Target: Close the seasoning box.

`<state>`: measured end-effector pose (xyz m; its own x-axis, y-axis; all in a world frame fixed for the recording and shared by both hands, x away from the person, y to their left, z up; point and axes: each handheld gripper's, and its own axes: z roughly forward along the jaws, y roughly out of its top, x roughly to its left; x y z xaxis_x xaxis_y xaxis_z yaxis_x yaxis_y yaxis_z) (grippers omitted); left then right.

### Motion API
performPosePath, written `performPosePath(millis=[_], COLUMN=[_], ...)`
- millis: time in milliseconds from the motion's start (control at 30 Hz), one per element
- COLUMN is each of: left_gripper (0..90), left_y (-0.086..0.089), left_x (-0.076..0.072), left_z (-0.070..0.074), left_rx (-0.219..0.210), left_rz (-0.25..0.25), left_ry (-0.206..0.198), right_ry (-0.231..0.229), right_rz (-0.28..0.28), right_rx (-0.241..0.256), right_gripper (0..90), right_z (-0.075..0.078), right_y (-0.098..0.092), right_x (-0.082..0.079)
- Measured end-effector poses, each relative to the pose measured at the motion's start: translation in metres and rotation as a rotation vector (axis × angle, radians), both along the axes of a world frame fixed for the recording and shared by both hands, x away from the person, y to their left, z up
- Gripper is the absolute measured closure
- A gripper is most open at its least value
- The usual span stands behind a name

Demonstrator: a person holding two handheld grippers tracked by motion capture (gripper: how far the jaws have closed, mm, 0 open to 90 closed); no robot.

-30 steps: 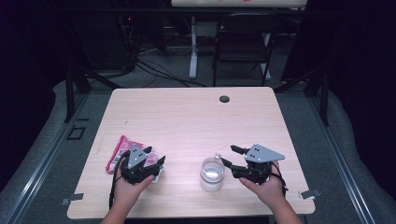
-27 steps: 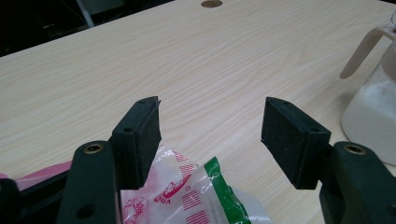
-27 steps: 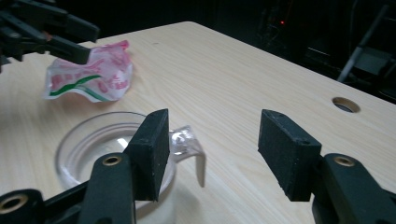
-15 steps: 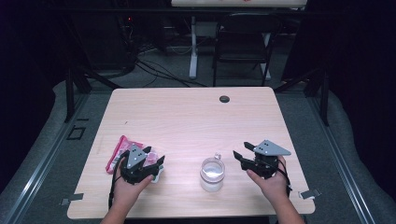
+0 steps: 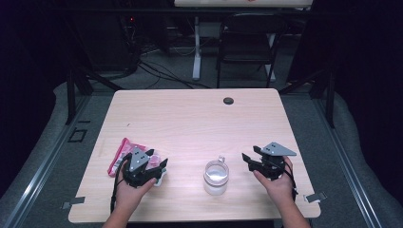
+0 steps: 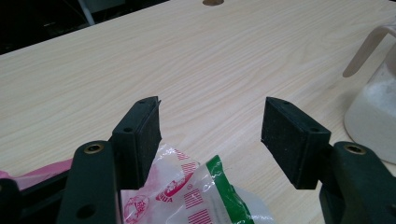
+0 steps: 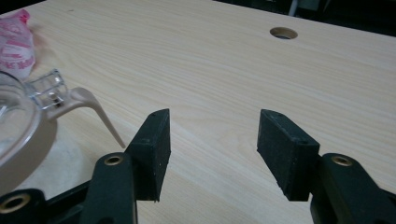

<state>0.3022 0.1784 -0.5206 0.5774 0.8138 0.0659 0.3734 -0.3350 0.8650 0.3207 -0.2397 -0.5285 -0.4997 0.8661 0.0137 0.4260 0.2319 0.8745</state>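
Note:
A clear lidded jar (image 5: 216, 177) with white powder inside stands near the table's front middle; its beige latch handle (image 7: 98, 114) sticks out toward my right gripper. A pink, white and green plastic packet (image 5: 124, 153) lies at the front left, partly under my left gripper (image 5: 160, 167). In the left gripper view that gripper (image 6: 210, 125) is open over the packet's end (image 6: 196, 196), the jar (image 6: 373, 112) to its right. My right gripper (image 5: 248, 158) rests right of the jar, open and holding nothing (image 7: 212, 140).
The light wooden table (image 5: 190, 118) has a round cable hole (image 5: 228, 100) near its far edge. Behind the table stand a dark chair (image 5: 247, 47) and a white desk leg among floor cables.
My right gripper has drawn back to the right, away from the jar, and now sits apart from it. The left gripper and packet have stayed put.

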Motion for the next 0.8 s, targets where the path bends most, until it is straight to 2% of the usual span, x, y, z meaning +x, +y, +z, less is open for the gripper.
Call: performPosePath(millis=[267,800], left_gripper=[37.9,37.9], left_y=[0.0006,0.0008], left_x=[0.0005,0.0004], left_z=[-0.0005,0.0], left_rx=[-0.002,-0.006], left_rz=[0.003,0.004], left_ry=[0.001,0.0], right_ry=[0.031,0.034], right_rz=[-0.02,-0.013], right_rx=[-0.004,-0.012], right_gripper=[44.2,43.6], right_z=[-0.0067,-0.0078], right_y=[-0.0017,-0.0009], right_x=[0.0037,0.0039])
